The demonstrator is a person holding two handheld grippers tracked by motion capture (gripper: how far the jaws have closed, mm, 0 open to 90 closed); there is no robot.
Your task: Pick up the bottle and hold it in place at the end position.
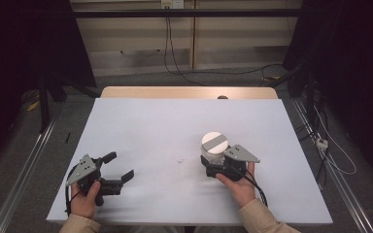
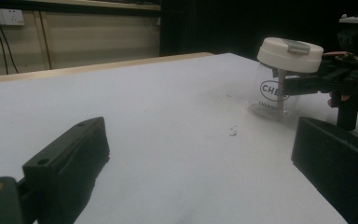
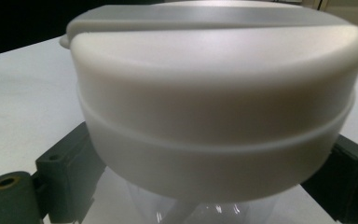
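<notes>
White table (image 1: 150,126) takes most of the high view; its far wooden edge is partly covered by the white sheet. Clear jar (image 2: 275,95) with a white lid (image 1: 214,143) stands right of centre; its printed lettering is cut off by a jaw in the left gripper view, and its base is out of frame in the right gripper view. Right gripper (image 1: 212,162) clamps the jar's clear body just under the lid, right hand (image 1: 238,184) behind it, palm up. Left gripper (image 1: 119,167) rests at the near left, jaws spread wide, nothing between them, left hand (image 1: 85,196) wrapped around its grip. Small dark specks (image 1: 180,160) lie mid-table, too small to identify.
</notes>
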